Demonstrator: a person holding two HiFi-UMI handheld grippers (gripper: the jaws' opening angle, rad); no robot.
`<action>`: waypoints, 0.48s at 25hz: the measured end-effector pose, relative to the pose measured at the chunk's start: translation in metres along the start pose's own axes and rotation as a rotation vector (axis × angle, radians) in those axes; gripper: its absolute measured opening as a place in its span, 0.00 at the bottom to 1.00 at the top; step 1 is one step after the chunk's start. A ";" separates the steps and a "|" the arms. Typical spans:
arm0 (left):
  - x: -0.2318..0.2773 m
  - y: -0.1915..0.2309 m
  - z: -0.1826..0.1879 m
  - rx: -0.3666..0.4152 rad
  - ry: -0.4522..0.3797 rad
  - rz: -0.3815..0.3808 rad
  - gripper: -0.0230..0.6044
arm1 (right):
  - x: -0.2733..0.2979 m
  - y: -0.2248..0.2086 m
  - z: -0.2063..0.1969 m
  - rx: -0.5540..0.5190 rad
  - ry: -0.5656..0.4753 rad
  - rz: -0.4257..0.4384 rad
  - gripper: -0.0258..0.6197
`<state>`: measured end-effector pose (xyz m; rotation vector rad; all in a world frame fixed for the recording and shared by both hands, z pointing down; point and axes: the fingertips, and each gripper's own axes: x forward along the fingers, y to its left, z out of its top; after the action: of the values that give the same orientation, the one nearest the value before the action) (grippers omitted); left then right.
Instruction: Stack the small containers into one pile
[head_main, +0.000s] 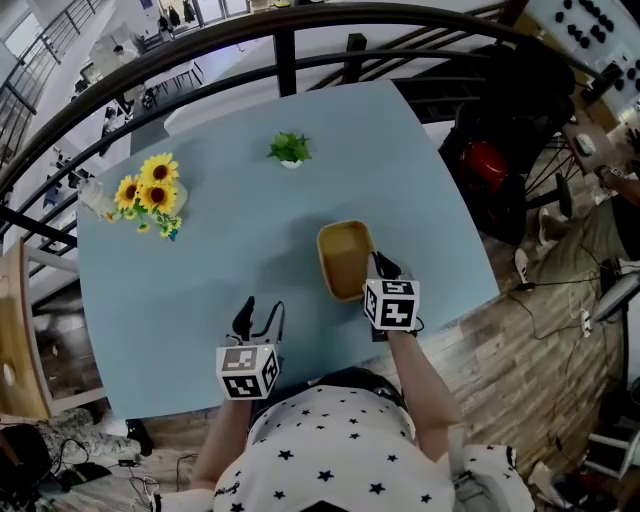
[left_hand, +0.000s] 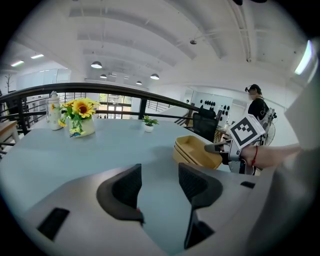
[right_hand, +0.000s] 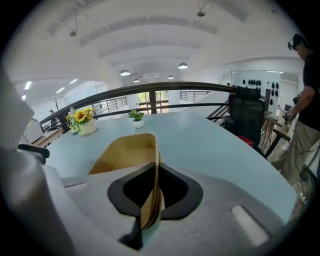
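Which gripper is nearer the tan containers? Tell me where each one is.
Right. The right gripper is clamped on a side wall of the tan containers. The left gripper hangs open over the table, apart from them, off to their left.

White short-sleeved shirt (head_main: 350, 450), black star print, at near edge of table (head_main: 200, 260). Grey moulded bodies on left gripper (head_main: 258, 318) and right gripper (head_main: 383, 266); black ribbed jaw pads, black-and-white square-marker cube each. Red wrist band (left_hand: 255, 156), right arm.
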<state>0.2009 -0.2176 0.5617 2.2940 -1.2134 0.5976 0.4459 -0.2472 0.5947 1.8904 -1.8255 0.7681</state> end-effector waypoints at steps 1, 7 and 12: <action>0.000 0.000 0.000 0.000 0.000 0.000 0.40 | 0.001 0.000 -0.001 0.000 0.002 -0.002 0.08; 0.000 -0.002 -0.001 0.001 0.003 -0.001 0.40 | 0.003 -0.004 -0.007 -0.009 0.012 -0.016 0.08; 0.000 -0.001 0.000 0.000 0.005 0.000 0.40 | 0.006 -0.004 -0.010 -0.021 0.017 -0.028 0.08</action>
<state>0.2014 -0.2173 0.5614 2.2910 -1.2109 0.6026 0.4488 -0.2457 0.6063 1.8866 -1.7860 0.7503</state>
